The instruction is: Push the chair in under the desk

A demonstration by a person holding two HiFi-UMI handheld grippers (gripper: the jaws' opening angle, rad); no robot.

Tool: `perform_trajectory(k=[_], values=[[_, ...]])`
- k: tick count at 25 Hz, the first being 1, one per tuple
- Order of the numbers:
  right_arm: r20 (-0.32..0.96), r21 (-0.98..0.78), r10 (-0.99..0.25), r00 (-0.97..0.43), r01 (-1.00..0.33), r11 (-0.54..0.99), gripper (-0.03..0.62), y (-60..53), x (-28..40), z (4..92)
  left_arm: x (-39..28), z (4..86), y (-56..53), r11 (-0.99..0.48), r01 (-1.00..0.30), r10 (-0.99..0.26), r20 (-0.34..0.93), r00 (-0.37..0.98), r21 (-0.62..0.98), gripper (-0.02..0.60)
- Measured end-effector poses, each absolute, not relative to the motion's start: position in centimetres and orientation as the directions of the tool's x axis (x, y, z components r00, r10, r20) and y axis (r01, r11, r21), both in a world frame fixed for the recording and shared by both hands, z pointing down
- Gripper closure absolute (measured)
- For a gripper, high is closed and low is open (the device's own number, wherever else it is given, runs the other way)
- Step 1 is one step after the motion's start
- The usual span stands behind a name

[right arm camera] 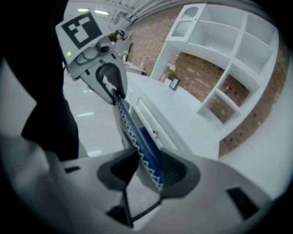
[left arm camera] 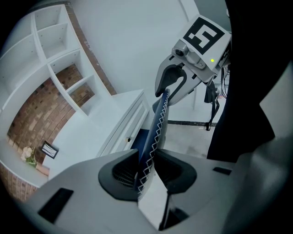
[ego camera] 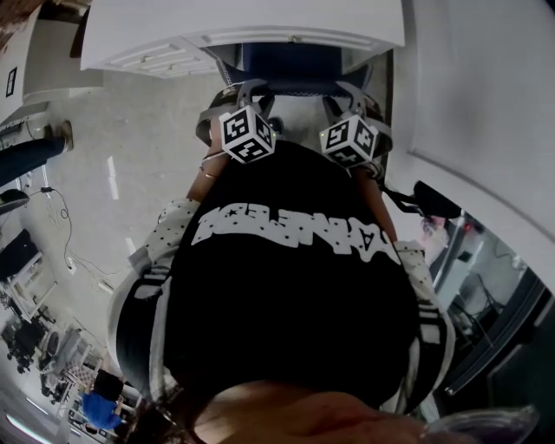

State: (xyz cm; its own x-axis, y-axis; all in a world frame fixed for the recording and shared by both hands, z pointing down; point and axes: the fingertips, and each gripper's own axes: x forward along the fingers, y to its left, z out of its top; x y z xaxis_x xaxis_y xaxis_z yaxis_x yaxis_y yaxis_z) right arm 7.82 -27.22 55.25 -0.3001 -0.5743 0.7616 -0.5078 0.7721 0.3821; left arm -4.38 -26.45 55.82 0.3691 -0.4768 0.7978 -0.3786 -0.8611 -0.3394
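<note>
1. Nearest the head camera is the person's black shirt [ego camera: 295,260] with white lettering. It hides most of the area below the arms.
2. The left tool [left arm camera: 147,170] is clamped on the top edge of the chair [left arm camera: 155,132]. The backrest edge sits squeezed between its two dark pads.
3. The right tool [right arm camera: 145,170] grips the same top edge further along. Its jaws are likewise closed on the backrest, with no gap visible at the pads.
4. Chair position: the backrest stands upright directly in front of the white counter [ego camera: 260,22], close to its front edge. A blue part, probably the seat, shows beneath the drawer front [left arm camera: 121,130], so the chair appears partly under already.
5. Step in hand, as judged: the push toward the counter, with both tools holding the backrest as a handle.
6. Next move, as judged: drive both tools forward evenly so the chair rolls straight. Stop when the backrest meets or nears the counter edge, then release both jaws.
7. Risk: uneven force may swing the chair sideways. The jaws could also strike the counter edge.
8. Appearance of the chair: dark blue upholstery, a thin padded backrest, and white zigzag stitching along the edge. The base and legs are not visible.
</note>
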Motion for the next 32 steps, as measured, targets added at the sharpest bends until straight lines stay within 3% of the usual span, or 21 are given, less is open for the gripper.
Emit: perform_trajectory(k=[32], values=[[0.759,0.397,-0.597,-0.26,-0.543,0.74,0.43,-30.3,7.9,53.9,-4.0,54.6,-29.8,-0.876,-0.341,-0.465,0.784,0.412,-0.34,0.448]])
